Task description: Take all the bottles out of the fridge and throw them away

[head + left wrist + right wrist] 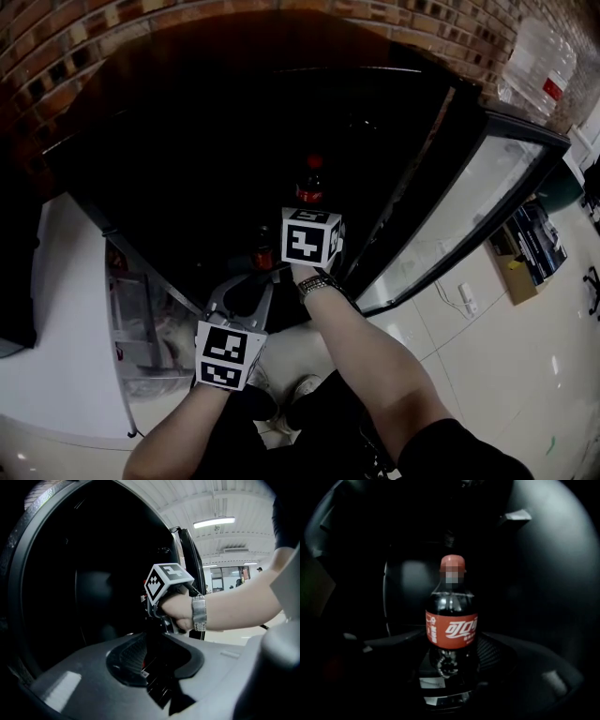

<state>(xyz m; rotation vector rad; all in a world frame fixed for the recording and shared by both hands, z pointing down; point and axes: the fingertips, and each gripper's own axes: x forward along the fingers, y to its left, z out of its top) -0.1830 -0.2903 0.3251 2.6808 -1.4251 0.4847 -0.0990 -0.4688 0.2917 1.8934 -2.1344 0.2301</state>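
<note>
A cola bottle [451, 630] with a red cap and red label stands upright in the dark fridge [187, 141]. In the right gripper view it fills the middle, its lower body between the jaws of my right gripper [452, 637]. A thin gap shows beside the right pad [492, 652], so the gripper is open. In the head view the same bottle [312, 183] rises just beyond the right gripper's marker cube [311, 236]. A second red-labelled bottle [264, 255] stands lower, ahead of my left gripper [249, 286]. The left gripper [152, 637] shows only a narrow dark gap between its jaws.
The fridge's glass door [469, 216] stands open to the right. A white counter [56, 356] and a clear bin [141, 323] are at the left. A cardboard box [530, 248] sits on the floor at right. The person's shoes [281, 398] are below the grippers.
</note>
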